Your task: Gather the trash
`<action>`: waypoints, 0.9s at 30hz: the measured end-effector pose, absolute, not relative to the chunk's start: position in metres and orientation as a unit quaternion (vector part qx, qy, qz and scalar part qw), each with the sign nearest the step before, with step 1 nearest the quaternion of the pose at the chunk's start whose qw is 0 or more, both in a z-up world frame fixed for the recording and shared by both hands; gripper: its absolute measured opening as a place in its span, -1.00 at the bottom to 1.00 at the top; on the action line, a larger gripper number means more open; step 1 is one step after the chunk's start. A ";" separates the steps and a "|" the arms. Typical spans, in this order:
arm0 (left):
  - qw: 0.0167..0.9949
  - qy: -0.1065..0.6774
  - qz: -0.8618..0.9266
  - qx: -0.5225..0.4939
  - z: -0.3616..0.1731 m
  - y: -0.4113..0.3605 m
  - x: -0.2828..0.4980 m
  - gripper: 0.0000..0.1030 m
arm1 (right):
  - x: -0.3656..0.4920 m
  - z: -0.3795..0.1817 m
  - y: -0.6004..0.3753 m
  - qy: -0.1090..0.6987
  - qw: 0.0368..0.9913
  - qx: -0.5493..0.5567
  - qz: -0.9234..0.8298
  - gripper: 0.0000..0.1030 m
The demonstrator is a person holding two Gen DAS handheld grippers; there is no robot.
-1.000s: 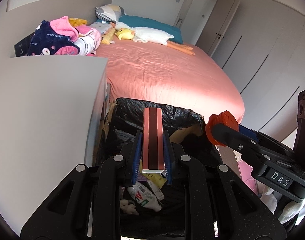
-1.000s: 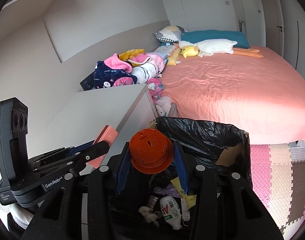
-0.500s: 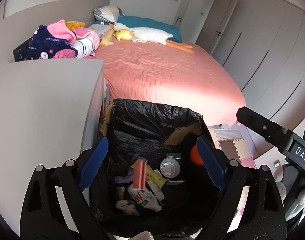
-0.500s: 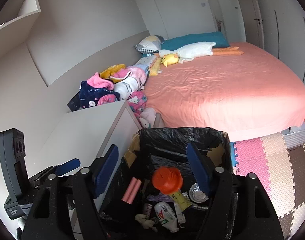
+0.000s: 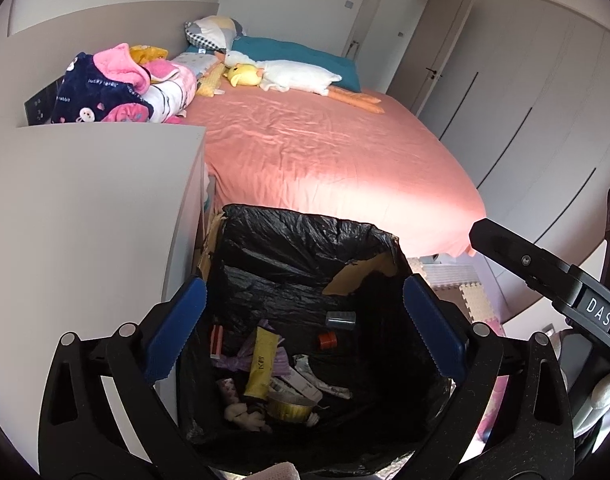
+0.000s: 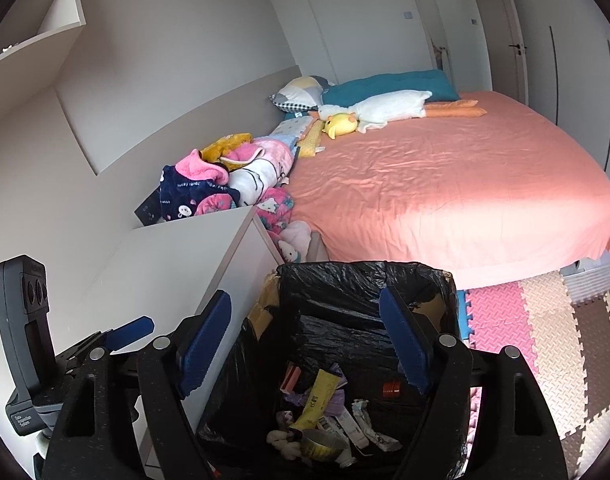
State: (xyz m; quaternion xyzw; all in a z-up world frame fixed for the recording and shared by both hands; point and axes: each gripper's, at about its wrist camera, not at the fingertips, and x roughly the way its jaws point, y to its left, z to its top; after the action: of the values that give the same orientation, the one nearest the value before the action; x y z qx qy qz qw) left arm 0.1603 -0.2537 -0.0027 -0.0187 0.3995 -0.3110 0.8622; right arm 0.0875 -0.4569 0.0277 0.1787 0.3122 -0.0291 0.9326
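Both pieces of trash have dropped since a second ago: the pink box [image 5: 216, 342] that sat clamped in the left gripper [image 5: 303, 328] and the orange cap [image 5: 327, 340] that the right gripper [image 6: 305, 340] held now lie inside the black-lined trash bin [image 5: 305, 236]. Each gripper's jaws have just been opening and stand spread wide with nothing between them — both hang released above the bin's mouth. The box leans near the bin's left wall; the cap rests on dark liner further right, well apart from it. Between them lies a yellow wrapper [image 5: 260, 362] with small dark print too blurred to read, over purple paper [image 5: 279, 360], with a gold tin [image 5: 291, 410] nearer the camera. In the left wrist view the right gripper's body carries a white label reading "DAS" [image 5: 599, 312]. Beyond the bin stretches a pink bed [image 5: 329, 152], a white cabinet [image 5: 85, 208] beside it, and a navy blanket [image 5: 89, 92] with pale lettering, seemingly "lucky rabbit".
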 end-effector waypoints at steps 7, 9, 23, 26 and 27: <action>0.867 0.391 -0.309 -0.014 -0.001 -0.253 0.157 0.86 | 0.087 0.028 -0.457 0.313 0.932 0.180 -0.029 0.50; 0.866 0.391 -0.310 -0.013 -0.001 -0.253 0.157 0.86 | 0.087 0.028 -0.456 0.313 0.932 0.180 -0.029 0.50; 0.866 0.386 -0.317 -0.004 0.001 -0.254 0.152 0.86 | 0.086 0.026 -0.456 0.314 0.932 0.178 -0.029 0.50; 0.867 0.383 -0.318 0.000 0.002 -0.255 0.151 0.86 | 0.085 0.026 -0.455 0.314 0.932 0.177 -0.028 0.50; 0.868 0.383 -0.318 0.001 0.002 -0.256 0.150 0.86 | 0.085 0.026 -0.455 0.313 0.932 0.177 -0.028 0.50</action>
State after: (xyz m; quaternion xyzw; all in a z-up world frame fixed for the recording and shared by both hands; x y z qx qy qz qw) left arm 0.1498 -0.2556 0.0022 0.0010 0.3826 -0.3176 0.8676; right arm 0.0853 -0.4552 0.0261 0.1774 0.3135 -0.0277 0.9325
